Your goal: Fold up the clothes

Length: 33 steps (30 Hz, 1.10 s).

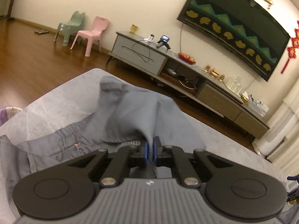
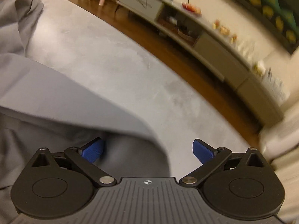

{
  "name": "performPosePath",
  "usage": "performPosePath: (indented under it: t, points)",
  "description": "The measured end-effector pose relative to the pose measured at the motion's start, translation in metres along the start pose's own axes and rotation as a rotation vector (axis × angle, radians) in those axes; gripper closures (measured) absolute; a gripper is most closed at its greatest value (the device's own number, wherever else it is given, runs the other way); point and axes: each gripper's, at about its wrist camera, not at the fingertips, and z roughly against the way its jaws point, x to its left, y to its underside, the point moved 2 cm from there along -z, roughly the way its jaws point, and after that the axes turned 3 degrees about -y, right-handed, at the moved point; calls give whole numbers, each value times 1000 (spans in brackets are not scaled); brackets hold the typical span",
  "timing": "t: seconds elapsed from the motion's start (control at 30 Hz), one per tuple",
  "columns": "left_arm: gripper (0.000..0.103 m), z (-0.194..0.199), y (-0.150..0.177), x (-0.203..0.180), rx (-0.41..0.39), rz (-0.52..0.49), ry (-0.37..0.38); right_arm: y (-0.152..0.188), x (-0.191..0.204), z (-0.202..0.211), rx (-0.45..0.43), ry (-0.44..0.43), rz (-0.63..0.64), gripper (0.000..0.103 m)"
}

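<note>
The left gripper [image 1: 149, 150] is clamped on a fold of the grey garment [image 1: 129, 117], the cloth pinched between its blue pads [image 1: 146, 149] and rising from them in a rumpled peak. The rest of the garment trails down to the left, where an elastic waistband [image 1: 61, 132] lies on the grey table [image 1: 56, 97].

The right gripper [image 2: 148, 150] has its jaws spread wide, and no cloth is pressed by its blue pads [image 2: 93, 151]. A flat edge of the garment [image 2: 65, 100] lies under and just beyond the left pad, while bare table [image 2: 130, 59] shows under the right one. This view is blurred.

Beyond the table is a wooden floor [image 1: 37, 56]. A long grey cabinet [image 1: 149, 57] stands along the far wall, with a dish of fruit [image 1: 187, 58] on top and a dark screen [image 1: 233, 24] above it. Farther left stand a pink chair [image 1: 91, 33] and a green chair [image 1: 71, 26].
</note>
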Motion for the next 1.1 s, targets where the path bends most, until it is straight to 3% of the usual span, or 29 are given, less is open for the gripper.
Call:
performPosePath:
  t: [0.1, 0.13, 0.17, 0.2, 0.23, 0.3, 0.4, 0.47, 0.53, 0.6, 0.7, 0.73, 0.77, 0.8, 0.83, 0.87, 0.9, 0.97, 1.0, 1.1]
  points:
    - [97, -6, -4, 10, 13, 37, 8, -8, 30, 2, -73, 42, 159, 2]
    - [97, -9, -5, 12, 19, 44, 12, -9, 38, -2, -71, 11, 188, 11]
    - [98, -11, -6, 13, 22, 49, 16, -8, 46, -5, -49, -45, 201, 57]
    - [98, -5, -13, 12, -3, 54, 29, -13, 51, -5, -10, -93, 197, 88]
    - [98, 3, -23, 9, -42, 59, 46, -19, 52, -5, 14, -84, 193, 98]
    - [98, 21, -42, 3, -119, 68, 79, -35, 48, 30, -85, 1, 211, 99]
    - [98, 40, -86, -20, -219, 61, 147, -70, 9, 111, -288, 177, 85, 99]
    - [98, 32, -109, -47, -231, 36, 159, -88, -25, 153, -362, 297, -1, 100]
    - [97, -6, -117, -78, -147, -28, 114, -99, -60, 154, -330, 400, -87, 100]
    - [90, -70, -102, -101, 50, -162, -47, -84, -67, 110, -169, 408, -113, 99]
    - [90, -97, -69, -89, 203, -160, -110, -40, -50, 31, 133, 379, -94, 97]
    - [84, -80, -65, -78, 179, -116, -46, -26, -44, 5, 234, 368, -87, 97]
    - [80, -53, -65, -66, 126, -57, 51, -12, -38, -19, 324, 356, -85, 87]
    - [64, -23, -66, -52, 71, -11, 113, -7, -35, 0, 229, 336, -177, 76]
    - [42, 9, -67, -35, 3, 27, 122, -2, -31, 19, 133, 316, -267, 45]
    - [34, 38, -66, -16, -60, 53, 87, 5, -25, 45, 41, 306, -332, 22]
    - [26, 62, -63, 3, -99, 66, 31, 12, -20, 71, -50, 296, -394, 17]
    - [25, 85, -46, 39, -83, 104, -69, 23, -4, 113, -167, 269, -426, 16]
    - [24, 89, -35, 55, -51, 139, -95, 28, 8, 132, -216, 236, -430, 15]
    - [21, 70, 0, 79, 111, 223, -74, 46, 44, 176, -321, 122, -409, 1]
